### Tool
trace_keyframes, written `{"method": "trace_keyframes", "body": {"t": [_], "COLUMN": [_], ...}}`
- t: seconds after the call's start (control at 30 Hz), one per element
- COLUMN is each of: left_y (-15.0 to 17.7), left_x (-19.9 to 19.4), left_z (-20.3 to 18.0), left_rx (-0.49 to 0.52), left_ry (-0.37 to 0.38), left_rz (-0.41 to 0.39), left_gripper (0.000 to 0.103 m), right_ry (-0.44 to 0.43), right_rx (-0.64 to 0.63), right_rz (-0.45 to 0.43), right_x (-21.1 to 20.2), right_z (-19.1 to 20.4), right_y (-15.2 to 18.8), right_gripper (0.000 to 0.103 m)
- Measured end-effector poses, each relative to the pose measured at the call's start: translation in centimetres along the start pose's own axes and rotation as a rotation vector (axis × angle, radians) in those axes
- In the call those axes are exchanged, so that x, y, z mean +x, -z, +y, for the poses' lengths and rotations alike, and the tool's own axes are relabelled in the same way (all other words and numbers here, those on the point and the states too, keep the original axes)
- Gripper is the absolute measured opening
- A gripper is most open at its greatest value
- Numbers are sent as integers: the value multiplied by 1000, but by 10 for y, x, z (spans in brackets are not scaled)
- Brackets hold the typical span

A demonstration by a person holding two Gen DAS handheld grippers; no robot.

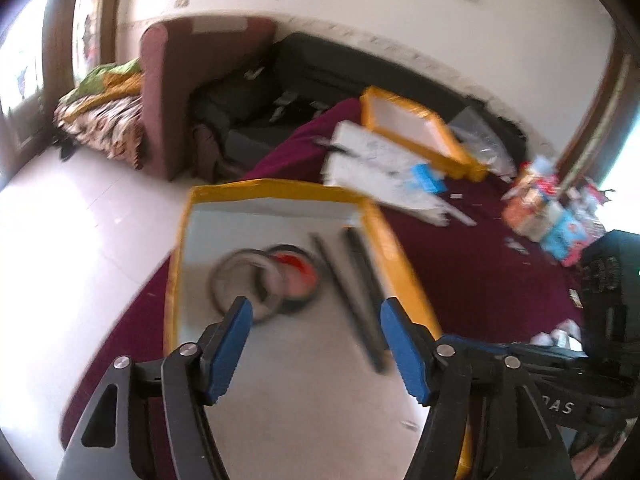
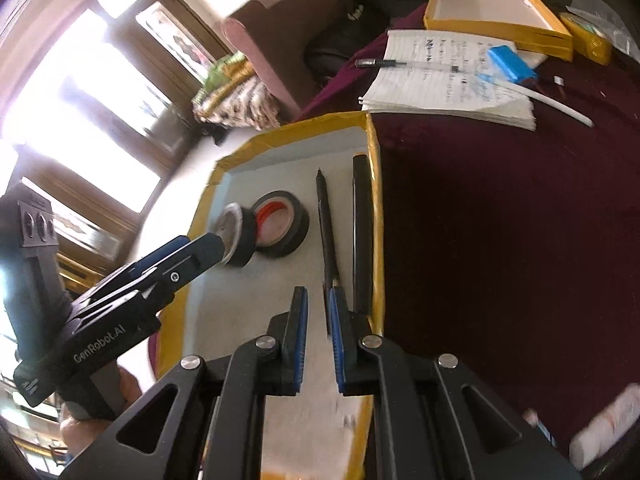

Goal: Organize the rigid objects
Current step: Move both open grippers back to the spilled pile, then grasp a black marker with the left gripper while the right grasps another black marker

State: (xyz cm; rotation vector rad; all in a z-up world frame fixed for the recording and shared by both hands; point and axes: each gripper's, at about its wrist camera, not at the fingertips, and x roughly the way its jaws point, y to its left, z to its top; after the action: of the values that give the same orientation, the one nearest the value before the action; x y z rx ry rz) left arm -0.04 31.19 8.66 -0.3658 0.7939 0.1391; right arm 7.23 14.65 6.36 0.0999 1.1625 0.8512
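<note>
Tray, near: we find a shallow tray (image 2: 362, 136) with yellow-taped walls and a pale floor, lying on the maroon cloth (image 2: 500, 220) that covers the desk.
Tape rolls: two rolls lie on the left part of the tray floor, touching. The left one, black-edged with a pale face (image 2: 236, 236), leans on the right one (image 2: 282, 226), a black roll lying flat with an orange-red core.
Pen: a dark pen (image 2: 326, 224) lies lengthwise right of the rolls, apart from them.
Black bar: a long flat black bar (image 2: 362, 232) lies against the tray's right wall, beside the pen.
Left tongs: we see the left tongs (image 1: 316, 312) with blue pads standing wide apart over the tray floor, nothing between them. In the right wrist view their tip (image 2: 212, 246) sits just at the left roll; we cannot tell if it touches.
Right tongs: the right tongs (image 2: 318, 300) stand nearly closed, a narrow gap between the blue pads, holding nothing. The pen's near end lies just beyond the right pad.
Notebook: an open, handwritten notebook (image 2: 440, 80) lies beyond the tray, with a syringe-like tube (image 2: 404, 64) and a blue block (image 2: 512, 64) on it.
Tray, far: a second yellow-walled tray (image 2: 496, 32) sits behind the notebook.
White stick: a white stick (image 2: 556, 106) lies at the notebook's right edge.
</note>
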Motion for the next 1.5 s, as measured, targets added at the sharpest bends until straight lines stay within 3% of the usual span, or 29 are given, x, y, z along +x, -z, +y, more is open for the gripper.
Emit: {"method": "trace_keyframes", "body": {"t": [0.2,0.4,0.53,0.63,0.73,0.8,0.9,1.0,1.13,1.3,1.37,1.5], "left_y": [48,112,143,153,151,151,154,156,157,156,156,156], "left_x": [-34,-23,10,27,26,32,29,30,28,28,29,29], "left_z": [-66,-135,-177,-191,-188,-181,-173,-176,-180,-177,-176,-176], "left_rx": [77,138,237,255,241,196,157,170,198,187,184,184], "left_ry": [127,314,316,296,309,332,345,355,361,380,386,395], "left_rz": [-64,-30,64,111,111,153,140,149,155,159,161,164], "left_gripper": [77,82,82,82,82,82,82,82,82,83,83,84], "right_ry": [-73,-54,8,66,19,0,-16,-34,-72,-95,-117,-154], "right_rx": [18,73,138,212,278,276,251,248,321,342,338,244], "right_rz": [-54,-129,-211,-259,-255,-243,-203,-191,-165,-161,-159,-163], "right_x": [-57,-128,-174,-192,-188,-182,-165,-155,-138,-122,-119,-129], "right_z": [-28,-91,-147,-188,-213,-216,-212,-207,-211,-204,-203,-189], "right_y": [48,99,124,135,138,135,132,127,118,111,111,113], "right_gripper": [12,12,18,22,24,24,24,24,34,33,18,13]}}
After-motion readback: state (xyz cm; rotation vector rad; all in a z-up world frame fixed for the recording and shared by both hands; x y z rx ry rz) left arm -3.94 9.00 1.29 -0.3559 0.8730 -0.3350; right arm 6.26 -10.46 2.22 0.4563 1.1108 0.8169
